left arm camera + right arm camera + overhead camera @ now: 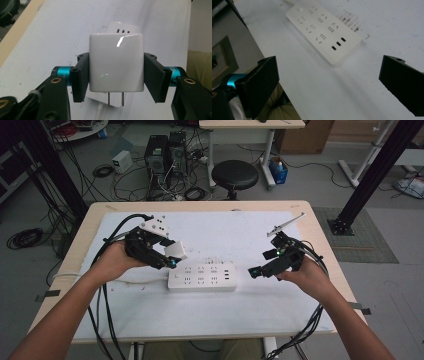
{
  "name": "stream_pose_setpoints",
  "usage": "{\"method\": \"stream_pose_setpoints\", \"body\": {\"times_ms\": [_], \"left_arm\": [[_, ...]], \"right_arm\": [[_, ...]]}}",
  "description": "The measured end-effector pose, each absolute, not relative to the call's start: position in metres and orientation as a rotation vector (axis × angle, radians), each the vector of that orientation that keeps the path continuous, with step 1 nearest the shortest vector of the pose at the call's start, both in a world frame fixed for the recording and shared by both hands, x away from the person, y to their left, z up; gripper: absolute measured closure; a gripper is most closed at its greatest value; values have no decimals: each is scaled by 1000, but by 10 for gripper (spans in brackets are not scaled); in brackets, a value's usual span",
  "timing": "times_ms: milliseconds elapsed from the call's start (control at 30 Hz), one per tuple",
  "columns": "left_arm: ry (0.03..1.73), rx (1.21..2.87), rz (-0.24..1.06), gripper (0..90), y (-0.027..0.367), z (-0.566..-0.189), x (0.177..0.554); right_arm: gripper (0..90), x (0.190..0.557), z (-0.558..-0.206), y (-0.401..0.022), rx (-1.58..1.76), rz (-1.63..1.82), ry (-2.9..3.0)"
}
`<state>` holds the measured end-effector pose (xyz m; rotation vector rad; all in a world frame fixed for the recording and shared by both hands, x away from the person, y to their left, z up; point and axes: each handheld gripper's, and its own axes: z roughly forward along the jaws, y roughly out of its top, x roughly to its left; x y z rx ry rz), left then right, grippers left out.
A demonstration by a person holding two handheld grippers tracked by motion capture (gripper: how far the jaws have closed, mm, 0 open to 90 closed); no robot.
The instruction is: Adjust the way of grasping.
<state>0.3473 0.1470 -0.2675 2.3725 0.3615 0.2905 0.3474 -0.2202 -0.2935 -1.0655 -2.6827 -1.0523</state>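
The left tongs (116, 75) are clamped on the sides of a white plug adapter (116, 62), its two prongs pointing down, held just above the left end of the white power strip (201, 277) lying on the desk (300, 210). The right tongs (329, 82) stand wide apart and empty, just off the strip's right end. The plugging-in step looks in hand: next, line the prongs up over a socket and press straight down, perhaps with the right tongs steadying the strip.
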Motion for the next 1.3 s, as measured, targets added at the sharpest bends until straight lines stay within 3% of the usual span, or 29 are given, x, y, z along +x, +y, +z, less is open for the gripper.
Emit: {"method": "stream_pose_setpoints", "body": {"times_ms": [600, 1300], "left_arm": [[196, 2408, 264, 424, 91, -276, 338], [123, 2403, 224, 424, 55, -286, 340]], "right_arm": [[23, 350, -302, -212, -1220, -1203, -2202], [62, 353, -314, -195, -1268, -1178, -2024]]}}
